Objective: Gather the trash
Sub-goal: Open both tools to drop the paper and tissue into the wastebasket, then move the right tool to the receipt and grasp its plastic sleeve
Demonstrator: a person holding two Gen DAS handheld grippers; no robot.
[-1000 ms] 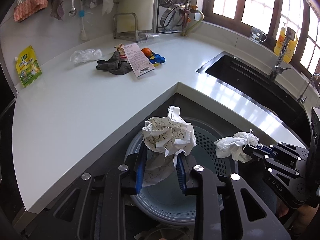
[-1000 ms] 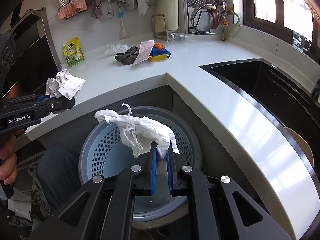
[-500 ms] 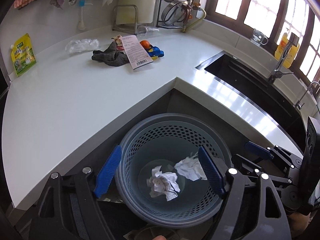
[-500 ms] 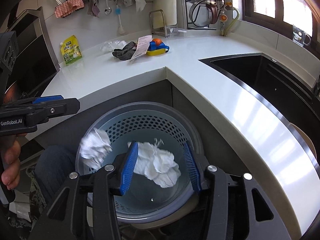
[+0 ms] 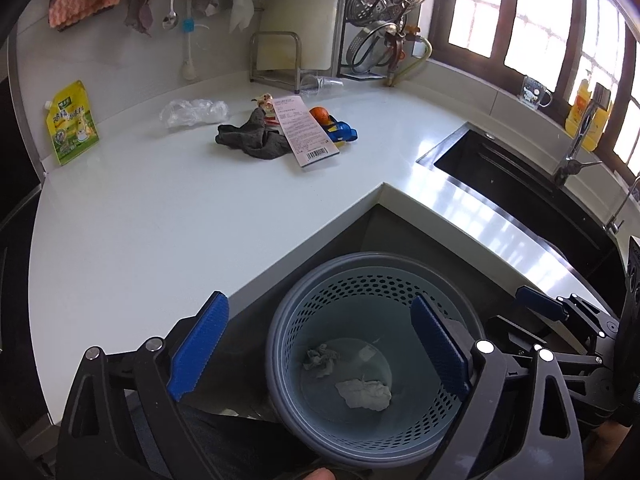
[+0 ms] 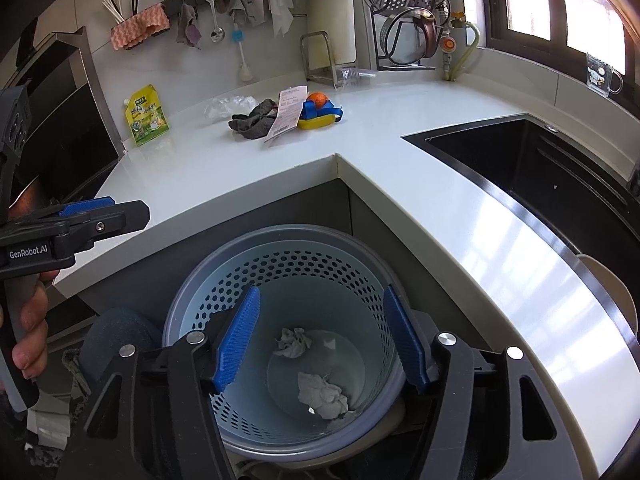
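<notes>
Trash basket [image 5: 372, 280] – 2 paper wads inside
L tool [image 5: 316, 356], R tool [image 6: 322, 340]: both above basket, jaws opening, nothing betw. pads; wads [image 6: 323, 396] [image 6: 294, 342] on basket bottom.

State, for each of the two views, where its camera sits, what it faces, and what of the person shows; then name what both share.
Left wrist: on left tongs, facing bin; right tongs at right.
Right wrist: on right tongs, facing bin; left tongs, hand.
Shared: bin, crumpled papers, worktop.
</notes>
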